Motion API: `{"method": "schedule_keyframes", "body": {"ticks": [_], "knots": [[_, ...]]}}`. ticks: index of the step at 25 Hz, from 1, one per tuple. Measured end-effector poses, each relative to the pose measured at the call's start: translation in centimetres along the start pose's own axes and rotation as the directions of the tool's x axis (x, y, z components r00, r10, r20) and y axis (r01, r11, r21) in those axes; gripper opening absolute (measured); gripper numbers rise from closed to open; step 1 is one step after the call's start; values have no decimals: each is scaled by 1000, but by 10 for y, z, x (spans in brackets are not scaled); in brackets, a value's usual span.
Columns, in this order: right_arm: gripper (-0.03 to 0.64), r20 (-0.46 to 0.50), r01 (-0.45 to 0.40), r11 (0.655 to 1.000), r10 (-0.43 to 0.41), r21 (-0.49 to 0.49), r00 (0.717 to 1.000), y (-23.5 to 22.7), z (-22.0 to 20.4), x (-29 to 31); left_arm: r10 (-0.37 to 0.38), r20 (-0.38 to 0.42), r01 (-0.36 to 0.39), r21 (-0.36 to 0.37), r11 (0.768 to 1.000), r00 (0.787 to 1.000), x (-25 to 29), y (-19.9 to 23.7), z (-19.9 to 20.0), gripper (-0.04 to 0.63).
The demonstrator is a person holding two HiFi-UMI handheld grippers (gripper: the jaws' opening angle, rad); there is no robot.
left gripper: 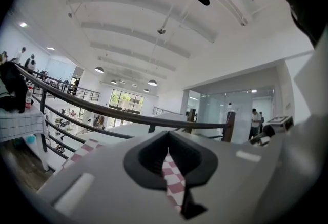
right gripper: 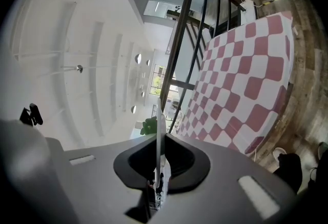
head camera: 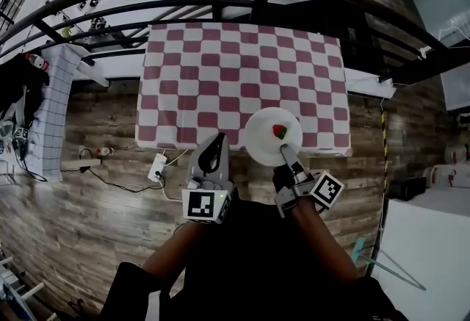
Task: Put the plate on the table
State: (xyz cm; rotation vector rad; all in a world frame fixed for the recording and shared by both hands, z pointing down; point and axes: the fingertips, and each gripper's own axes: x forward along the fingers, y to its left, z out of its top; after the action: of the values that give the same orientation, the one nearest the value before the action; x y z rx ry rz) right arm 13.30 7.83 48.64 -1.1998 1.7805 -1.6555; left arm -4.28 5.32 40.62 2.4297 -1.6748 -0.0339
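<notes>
Where the plate (head camera: 261, 139) is: over the checkered table's (head camera: 220, 55) near edge, a red-green food piece (head camera: 280, 131) on it.
Right gripper (head camera: 286, 150): pinching the plate's near rim.
Left gripper (head camera: 218, 140): jaws pressed together, empty.

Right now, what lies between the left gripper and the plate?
Only a bare strip of checked tablecloth separates the left gripper from the plate, seen in the head view.

left gripper (head camera: 218, 138): grey | right gripper (head camera: 286, 148): grey | cubes (head camera: 205, 204): black-white square markers (one each) | clothing (head camera: 250, 261): black
</notes>
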Motion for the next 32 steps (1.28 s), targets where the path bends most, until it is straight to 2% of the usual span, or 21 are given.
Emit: {"method": "schedule_keyframes", "body": {"ticks": [7,12,16,22,26,32], "knots": [[15,0,19,1000,-19,0,1000,7,4,36,3,-13,-4,-26,1000,1000,27,30,2,9],[15,5,20,1000,-20,8,1000,14,4,57,3,-12,-3,-6,1000,1000,39,51,7,9],[15,10,30,999,-31,10,999,17,6,70,14,-20,-14,-37,999,1000,48,65,2,9],[15,15,38,999,-38,6,999,17,5,93,-22,-16,21,-30,999,1000,54,75,-2,9],[15,7,49,999,-49,-5,999,18,1,107,7,-23,-8,-63,998,1000,54,97,-5,9],[15,2,45,999,-45,-3,999,25,-9,123,18,-9,-19,-71,997,1000,51,121,-4,9]]}}
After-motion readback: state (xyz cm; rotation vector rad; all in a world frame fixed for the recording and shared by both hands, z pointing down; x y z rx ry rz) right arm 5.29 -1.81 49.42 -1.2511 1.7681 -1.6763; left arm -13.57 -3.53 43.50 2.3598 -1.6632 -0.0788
